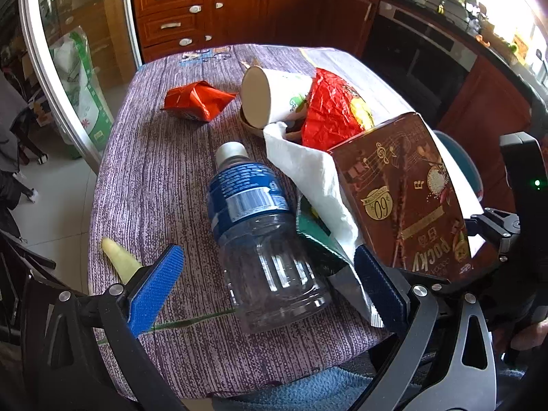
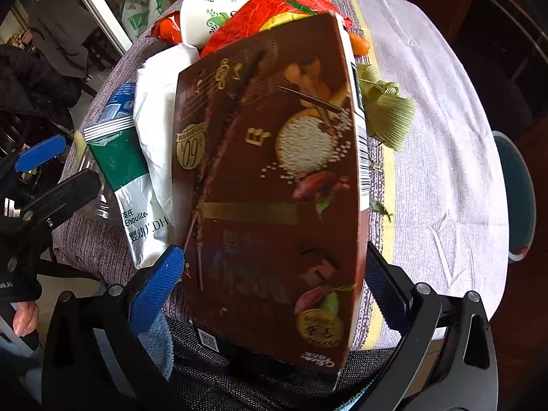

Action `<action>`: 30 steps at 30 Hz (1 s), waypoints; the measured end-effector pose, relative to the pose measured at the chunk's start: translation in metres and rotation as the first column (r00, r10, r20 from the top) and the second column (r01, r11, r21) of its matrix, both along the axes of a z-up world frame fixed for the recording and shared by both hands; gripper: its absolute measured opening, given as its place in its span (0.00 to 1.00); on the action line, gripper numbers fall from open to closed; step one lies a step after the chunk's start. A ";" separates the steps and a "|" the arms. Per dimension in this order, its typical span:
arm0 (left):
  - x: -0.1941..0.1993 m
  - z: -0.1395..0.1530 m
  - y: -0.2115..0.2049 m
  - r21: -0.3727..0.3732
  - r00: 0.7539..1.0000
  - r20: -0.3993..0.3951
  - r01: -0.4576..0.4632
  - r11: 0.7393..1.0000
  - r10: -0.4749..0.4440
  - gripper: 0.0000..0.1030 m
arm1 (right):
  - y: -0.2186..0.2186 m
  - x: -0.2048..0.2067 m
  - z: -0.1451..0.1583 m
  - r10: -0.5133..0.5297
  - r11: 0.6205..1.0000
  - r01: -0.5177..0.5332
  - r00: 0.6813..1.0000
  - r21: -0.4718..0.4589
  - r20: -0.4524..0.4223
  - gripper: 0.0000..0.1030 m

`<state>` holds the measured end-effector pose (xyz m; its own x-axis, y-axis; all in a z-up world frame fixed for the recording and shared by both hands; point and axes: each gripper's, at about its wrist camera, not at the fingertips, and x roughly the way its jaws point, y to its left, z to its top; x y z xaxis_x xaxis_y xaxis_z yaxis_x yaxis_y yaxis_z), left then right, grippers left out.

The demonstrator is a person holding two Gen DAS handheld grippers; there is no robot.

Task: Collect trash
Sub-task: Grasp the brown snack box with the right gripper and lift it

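While the right claw (image 2: 274, 274) is clamped on the brown snack box (image 2: 270, 198), its blue fingers (image 2: 154, 291) pressing the box's two long edges near the lower end, the box fills the centre of the right wrist frame and runs lengthwise up the picture, away from the claw and tilted up off the desk (image 2: 438, 157); it appears to be carried, not resting.

In the left wrist view the left claw (image 1: 270, 284) stands with its fingers apart and nothing between them but the butt of the plastic bottle (image 1: 260, 236); the bottle lies on its side in the lower centre of that frame, its long axis pointing from the claw toward the upper left, white cap (image 1: 232, 152) at the far end; so the left claw is plainly the nearer one, and the bottle lies almost along its line of reach, not across it; my judgement is that a grasp would need the fingers to straddle the body's width.

Just right of the bottle lie a green-and-silver packet (image 1: 328, 253) and a white napkin (image 1: 308, 171); higher in the frame a paper cup (image 1: 270, 96) lies tipped over beside red wrappers (image 1: 328, 109).
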<state>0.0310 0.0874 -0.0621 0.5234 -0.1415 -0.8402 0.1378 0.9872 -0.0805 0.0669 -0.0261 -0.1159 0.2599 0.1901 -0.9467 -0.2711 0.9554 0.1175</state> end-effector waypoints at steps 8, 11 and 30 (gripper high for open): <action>0.002 -0.010 -0.010 0.029 0.999 -0.034 0.026 0.999 -0.025 0.96 | -0.021 -0.004 0.008 -0.033 0.997 0.028 0.997 0.076 0.069 0.75; 0.003 -0.011 -0.013 0.033 0.999 -0.040 0.031 0.999 -0.029 0.96 | -0.021 -0.003 0.015 -0.020 0.996 0.012 0.995 0.088 0.093 0.63; 0.007 -0.014 -0.015 0.004 0.999 -0.013 0.047 0.999 -0.047 0.94 | 0.007 -0.008 0.031 0.109 0.966 -0.116 0.993 0.230 0.041 0.20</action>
